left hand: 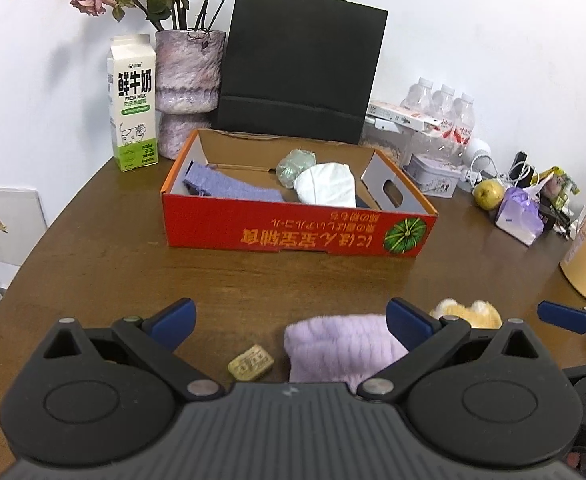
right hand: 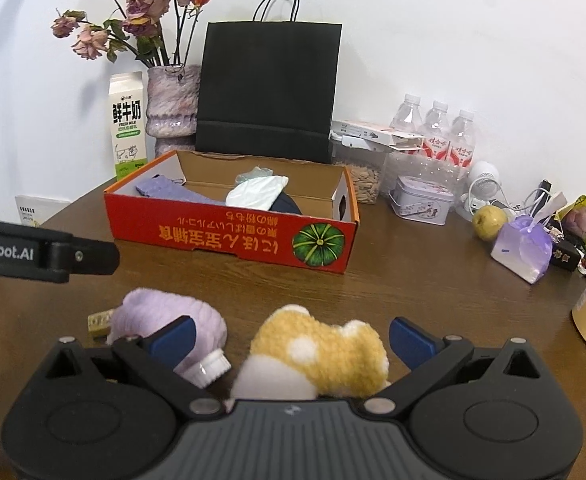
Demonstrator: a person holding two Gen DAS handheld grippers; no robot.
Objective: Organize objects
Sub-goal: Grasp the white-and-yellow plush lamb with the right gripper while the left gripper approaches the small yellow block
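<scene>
Risk lies chiefly with the soft goods at the near edge of the brown wooden worktop. The left tool stands wide open and holds nothing; the fluffy lilac plush piece lies between its blue fingers but close to the right-hand one, so a closing could catch only a fold and let it slip. The small yellowish rectangular block just beside it could be nudged off. The right tool is likewise wide open and empty, straddling the woolly yellow-and-white plush toy; its pile is deep and compressible, so grip may prove shallow. The open red cardboard box with a pumpkin print, the likely destination, sits well apart at mid-worktop, already holding cloth items. Its thin walls may shift if struck.
</scene>
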